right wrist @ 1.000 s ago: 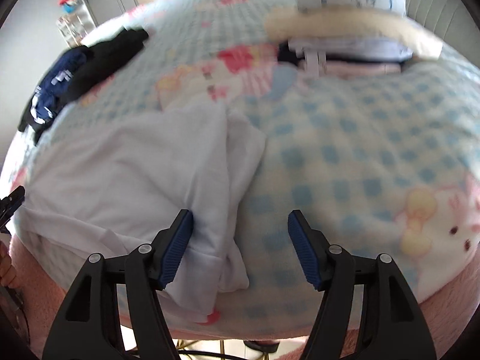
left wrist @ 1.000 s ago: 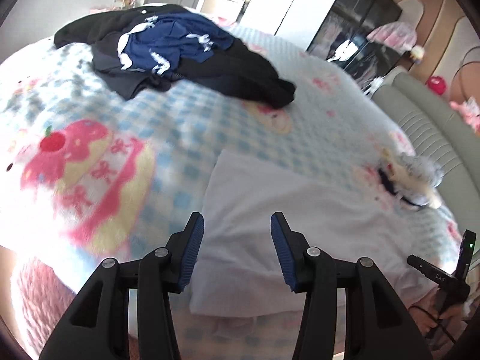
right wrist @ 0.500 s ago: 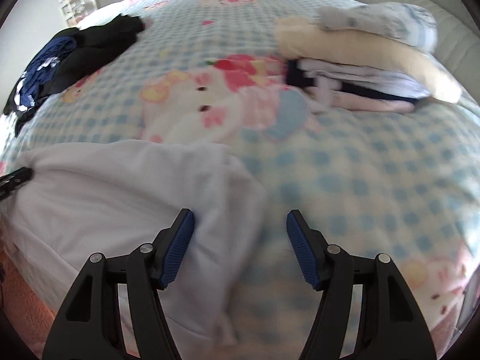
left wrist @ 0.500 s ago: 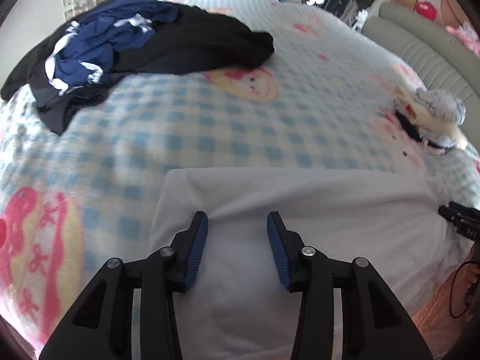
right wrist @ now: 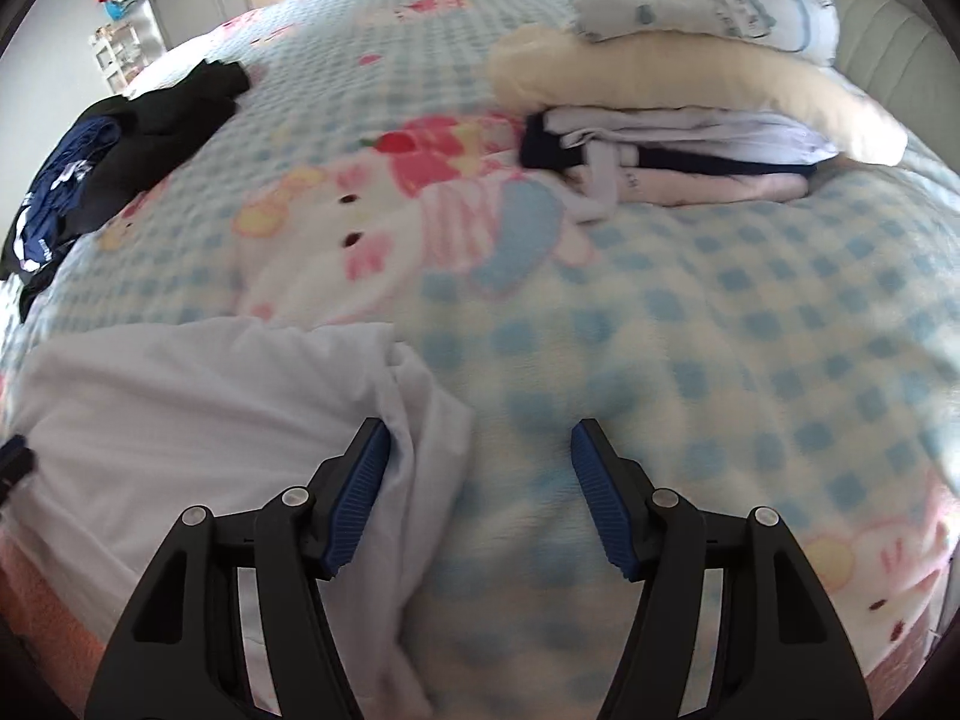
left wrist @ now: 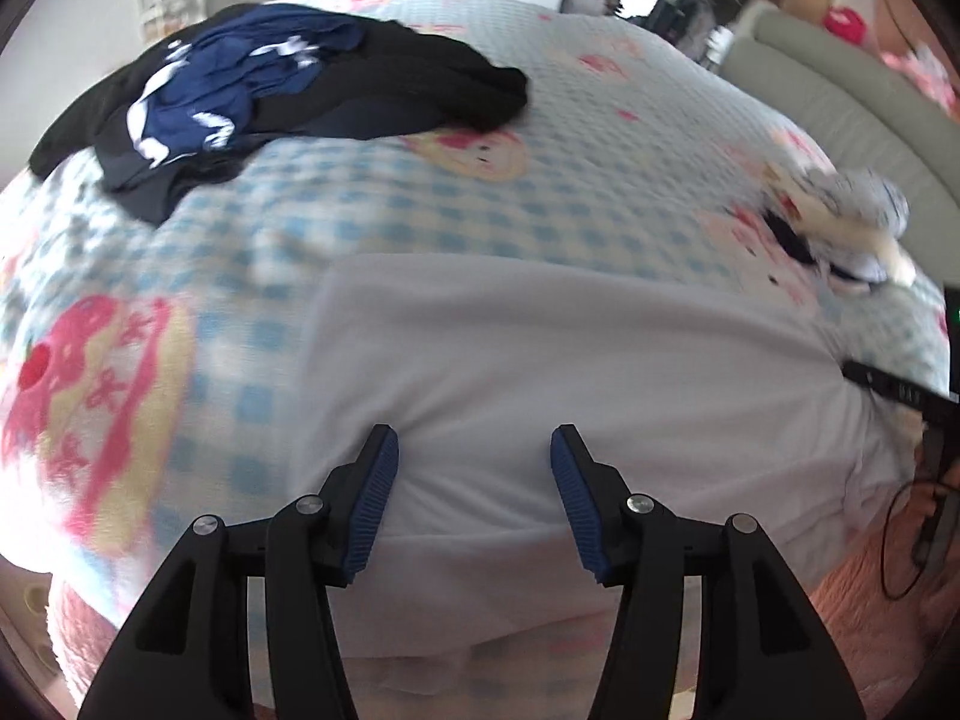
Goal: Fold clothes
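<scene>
A white garment (left wrist: 558, 372) lies spread flat at the near edge of the bed. My left gripper (left wrist: 474, 468) hovers open over its near middle, holding nothing. In the right wrist view the same white garment (right wrist: 198, 414) fills the lower left, with a bunched fold along its right edge. My right gripper (right wrist: 480, 462) is open above that edge, its left finger (right wrist: 360, 480) over the cloth and its right finger over the blanket. The right gripper's tip (left wrist: 888, 390) shows at the garment's right side in the left wrist view.
A dark pile of black and navy clothes (left wrist: 270, 96) lies at the far left of the bed (left wrist: 420, 204). A stack of folded clothes (right wrist: 690, 138) under a cream cushion sits at the far right. A grey padded headboard (left wrist: 840, 78) runs behind.
Both grippers have stayed open. The left view has pulled back slightly over the white garment; the right gripper has moved nearer the garment's bunched right edge.
</scene>
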Action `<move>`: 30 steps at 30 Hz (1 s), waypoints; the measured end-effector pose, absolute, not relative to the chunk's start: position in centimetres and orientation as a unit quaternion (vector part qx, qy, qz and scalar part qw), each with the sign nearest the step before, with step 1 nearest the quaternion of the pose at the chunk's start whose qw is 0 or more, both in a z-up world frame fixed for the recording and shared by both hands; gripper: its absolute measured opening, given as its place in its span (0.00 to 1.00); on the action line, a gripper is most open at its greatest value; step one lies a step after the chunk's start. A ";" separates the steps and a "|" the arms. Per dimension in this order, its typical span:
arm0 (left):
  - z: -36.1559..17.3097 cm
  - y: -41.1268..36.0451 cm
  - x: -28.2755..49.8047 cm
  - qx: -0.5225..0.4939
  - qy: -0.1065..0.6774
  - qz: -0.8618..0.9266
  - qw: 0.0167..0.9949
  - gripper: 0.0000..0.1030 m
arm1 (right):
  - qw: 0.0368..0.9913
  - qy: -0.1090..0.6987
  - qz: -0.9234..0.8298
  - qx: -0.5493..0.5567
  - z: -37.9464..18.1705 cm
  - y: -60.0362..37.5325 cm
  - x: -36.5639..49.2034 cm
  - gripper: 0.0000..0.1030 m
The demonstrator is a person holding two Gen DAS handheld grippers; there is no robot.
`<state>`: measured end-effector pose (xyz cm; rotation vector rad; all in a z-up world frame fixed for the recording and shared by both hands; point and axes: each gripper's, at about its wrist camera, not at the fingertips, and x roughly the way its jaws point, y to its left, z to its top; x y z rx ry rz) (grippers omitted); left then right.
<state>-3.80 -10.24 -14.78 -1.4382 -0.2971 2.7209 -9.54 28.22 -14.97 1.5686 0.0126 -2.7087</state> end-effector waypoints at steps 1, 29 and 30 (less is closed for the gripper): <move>-14.6 -10.3 -4.2 -0.461 -0.094 0.882 0.028 0.53 | -0.003 0.004 -0.869 0.494 -14.6 28.3 -9.3 0.62; -13.2 -9.0 -5.1 -0.449 -0.080 0.890 0.034 0.56 | 0.128 -0.089 -0.828 0.538 -14.7 25.6 -7.1 0.64; -13.4 -9.1 -4.6 -0.448 -0.083 0.889 0.030 0.56 | 0.129 -0.087 -0.824 0.544 -15.3 25.2 -6.6 0.64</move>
